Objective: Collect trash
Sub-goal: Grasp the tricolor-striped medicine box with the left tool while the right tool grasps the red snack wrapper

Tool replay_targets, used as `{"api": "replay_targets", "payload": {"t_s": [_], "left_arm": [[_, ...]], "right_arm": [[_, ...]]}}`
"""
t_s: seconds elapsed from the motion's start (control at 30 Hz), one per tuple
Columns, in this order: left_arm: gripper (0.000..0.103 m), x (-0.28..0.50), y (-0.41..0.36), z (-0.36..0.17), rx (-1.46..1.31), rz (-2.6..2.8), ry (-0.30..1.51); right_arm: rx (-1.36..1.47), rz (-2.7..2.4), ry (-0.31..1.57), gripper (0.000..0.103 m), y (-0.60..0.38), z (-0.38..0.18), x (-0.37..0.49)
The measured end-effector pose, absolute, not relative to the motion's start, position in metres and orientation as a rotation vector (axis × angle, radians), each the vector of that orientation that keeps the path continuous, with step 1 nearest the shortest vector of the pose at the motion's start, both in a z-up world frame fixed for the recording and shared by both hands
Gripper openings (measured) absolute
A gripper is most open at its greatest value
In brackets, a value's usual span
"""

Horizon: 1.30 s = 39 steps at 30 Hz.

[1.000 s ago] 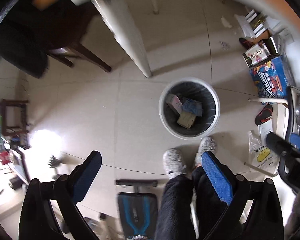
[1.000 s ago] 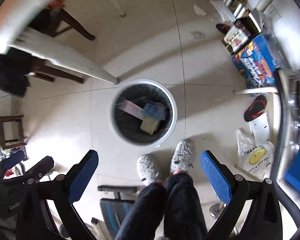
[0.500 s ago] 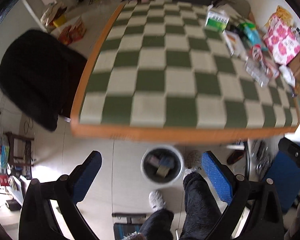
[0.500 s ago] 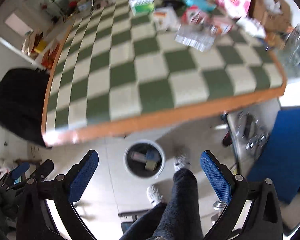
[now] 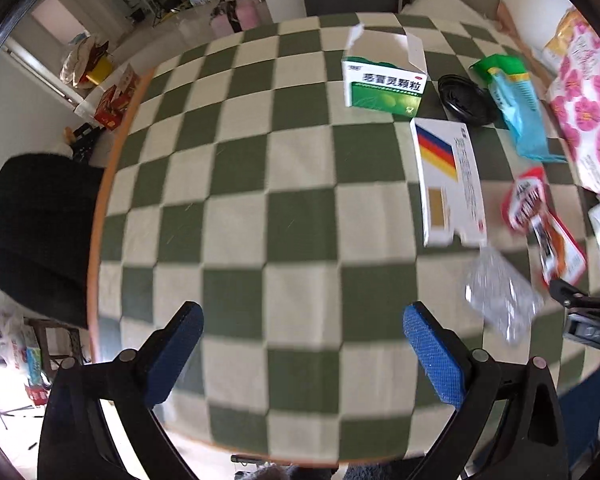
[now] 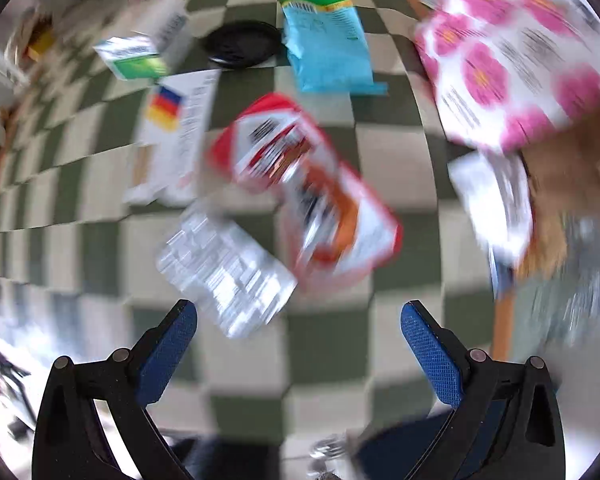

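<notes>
On the checkered bench [image 5: 260, 208] the trash lies in a group toward the right side, and both grippers hang above it with nothing held. The left gripper [image 5: 302, 354] has its fingers spread wide over bare squares; the right gripper [image 6: 298, 354] is released in the same way.

The main risk, in my judgement, is the clear plastic tray [image 6: 224, 268]. It looks thin and slippery, and it touches or partly lies under the red snack wrapper [image 6: 304, 188], so closing the fingers there could take both pieces or push the tray away. The right view is also strongly blurred, so exact aiming is difficult at this moment. A fast descent could hit the bench before the fingers close.

In the right view the tray is just ahead of the left finger, nearer than anything else, and the wrapper is straight ahead between the two fingers. The white flat box [image 5: 450, 184], the green box [image 5: 382, 88], the black lid [image 5: 466, 100] and the blue packet [image 5: 518, 116] lie farther back. For the left gripper all of them are well to the right of its fingers.
</notes>
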<state>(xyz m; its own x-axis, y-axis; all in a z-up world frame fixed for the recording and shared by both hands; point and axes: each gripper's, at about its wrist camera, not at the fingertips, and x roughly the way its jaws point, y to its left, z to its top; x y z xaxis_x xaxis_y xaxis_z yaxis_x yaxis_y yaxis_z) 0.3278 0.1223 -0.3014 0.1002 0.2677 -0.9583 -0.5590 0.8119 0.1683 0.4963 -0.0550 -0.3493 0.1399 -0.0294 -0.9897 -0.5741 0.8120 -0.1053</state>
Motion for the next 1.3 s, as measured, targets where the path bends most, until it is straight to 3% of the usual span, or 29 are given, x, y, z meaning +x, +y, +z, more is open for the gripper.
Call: {"api": "replay_targets", "payload": {"t_s": [0.2, 0.3, 0.37, 0.53, 0.67, 0.8, 0.87, 0.93, 1.1, 1.17, 1.3], "left_arm": [[0.102, 0.393, 0.128, -0.334, -0.258, 0.582, 1.420], [0.102, 0.414, 0.126, -0.344, -0.246, 0.553, 1.442], [0.102, 0.427, 0.125, -0.350, -0.256, 0.534, 1.450], [0.102, 0.462, 0.115, -0.362, -0.314, 0.455, 1.460], [0.102, 0.493, 0.103, -0.380, -0.335, 0.370, 1.499], [0.101, 0.511, 0.098, -0.397, -0.319, 0.358, 1.537], [0.081, 0.512, 0.099, -0.400, -0.321, 0.369, 1.531], [0.070, 0.509, 0.100, -0.398, -0.356, 0.354, 1.501], [0.070, 0.499, 0.092, -0.397, -0.326, 0.357, 1.478], [0.070, 0.496, 0.088, -0.396, -0.308, 0.366, 1.468], [0.069, 0.491, 0.081, -0.386, -0.274, 0.381, 1.436]], "right_arm": [[-0.731, 0.520, 1.447, 0.102, -0.015, -0.414, 0.560], [-0.636, 0.526, 1.466, 0.083, -0.014, -0.419, 0.578], [-0.493, 0.460, 1.485, 0.058, -0.025, -0.414, 0.586], [-0.136, 0.277, 1.538, 0.046, -0.063, -0.409, 0.606], [-0.054, 0.204, 1.552, 0.046, -0.085, -0.408, 0.618], [-0.100, 0.207, 1.566, 0.056, -0.090, -0.418, 0.631], [-0.150, 0.215, 1.567, 0.057, -0.084, -0.419, 0.634], [-0.188, 0.206, 1.557, 0.058, -0.074, -0.421, 0.630], [-0.189, 0.179, 1.509, 0.054, -0.061, -0.419, 0.617], [-0.185, 0.201, 1.491, 0.044, -0.062, -0.414, 0.603], [-0.197, 0.220, 1.483, 0.042, -0.062, -0.411, 0.593]]}}
